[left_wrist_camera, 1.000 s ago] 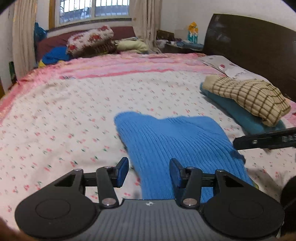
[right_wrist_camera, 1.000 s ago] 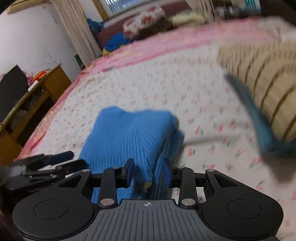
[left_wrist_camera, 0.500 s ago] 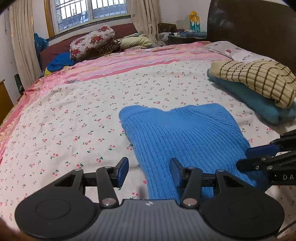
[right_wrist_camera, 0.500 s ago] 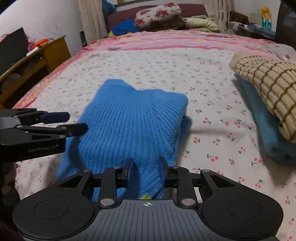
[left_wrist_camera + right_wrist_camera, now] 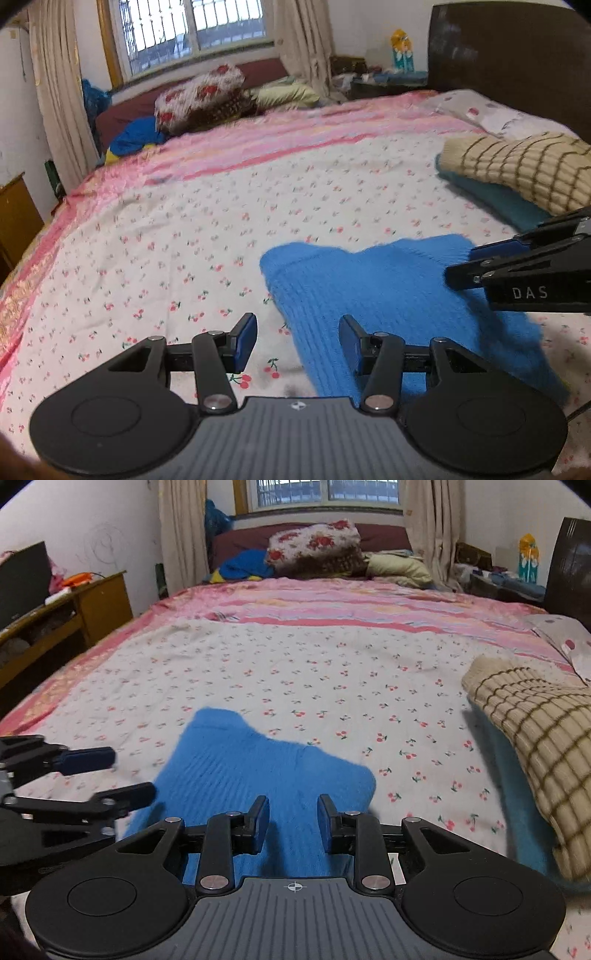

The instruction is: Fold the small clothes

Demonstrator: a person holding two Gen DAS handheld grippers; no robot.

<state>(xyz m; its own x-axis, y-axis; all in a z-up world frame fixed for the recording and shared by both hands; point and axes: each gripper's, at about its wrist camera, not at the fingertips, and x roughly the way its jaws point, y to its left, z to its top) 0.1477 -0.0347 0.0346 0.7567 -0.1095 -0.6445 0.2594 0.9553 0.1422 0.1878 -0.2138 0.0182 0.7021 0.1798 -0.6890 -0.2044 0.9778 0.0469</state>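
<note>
Your left gripper (image 5: 297, 341) hovers with its jaws apart and empty at the blue knit's (image 5: 388, 295) left edge, and your right gripper (image 5: 293, 821), whose jaws have just been opening a little, stands part open over the near end with no cloth visibly pinched. The knit lies folded on the cherry-print bedspread (image 5: 295, 672); closing on only the top layer would likely drag the fold apart. Open bedspread lies ahead and left, but the stacked checked sweater (image 5: 535, 716) crowds your right.
</note>
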